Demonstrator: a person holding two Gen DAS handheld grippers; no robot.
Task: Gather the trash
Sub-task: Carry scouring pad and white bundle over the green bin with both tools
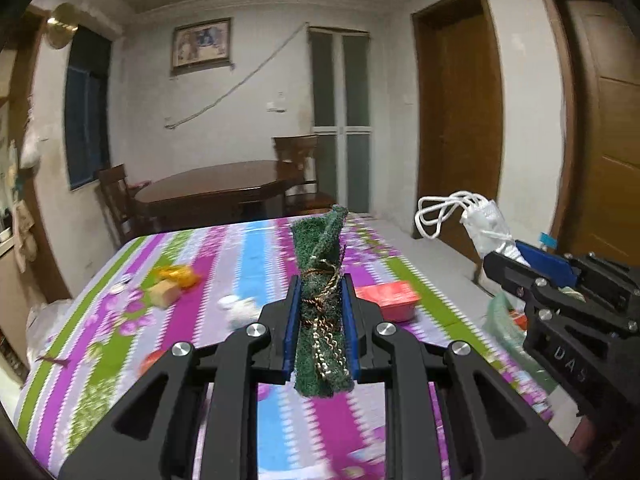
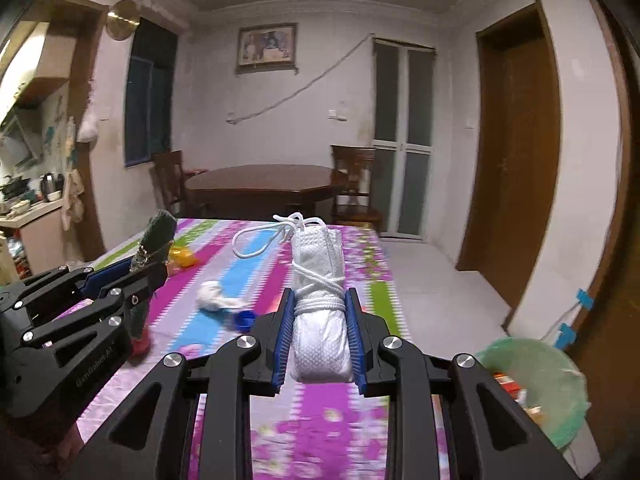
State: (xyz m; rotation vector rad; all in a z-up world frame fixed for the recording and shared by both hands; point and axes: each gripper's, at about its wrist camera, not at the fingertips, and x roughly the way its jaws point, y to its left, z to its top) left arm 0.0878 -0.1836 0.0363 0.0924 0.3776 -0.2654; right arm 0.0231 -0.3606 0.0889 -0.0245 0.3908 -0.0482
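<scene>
My left claw (image 1: 320, 300) grips a green scouring pad (image 1: 320, 248), my right claw (image 2: 320, 320) a tied white bundle (image 2: 318, 280); bin bag (image 2: 548, 376) lower right; yellow scraps (image 1: 176, 280), red box (image 1: 390, 300) remain on the bench (image 1: 248, 248).

Dim, even indoor light with a bluish-grey cast fills both views; no hard shadows fall on the walls; the window (image 1: 86, 108) is dark; a brighter patch glows at the upper left of the right wrist view; the striped cloth on the counter (image 1: 248, 252) is smeared with motion blur; fisheye bends the door frames (image 2: 516, 160); black vignette rounds the corners.
</scene>
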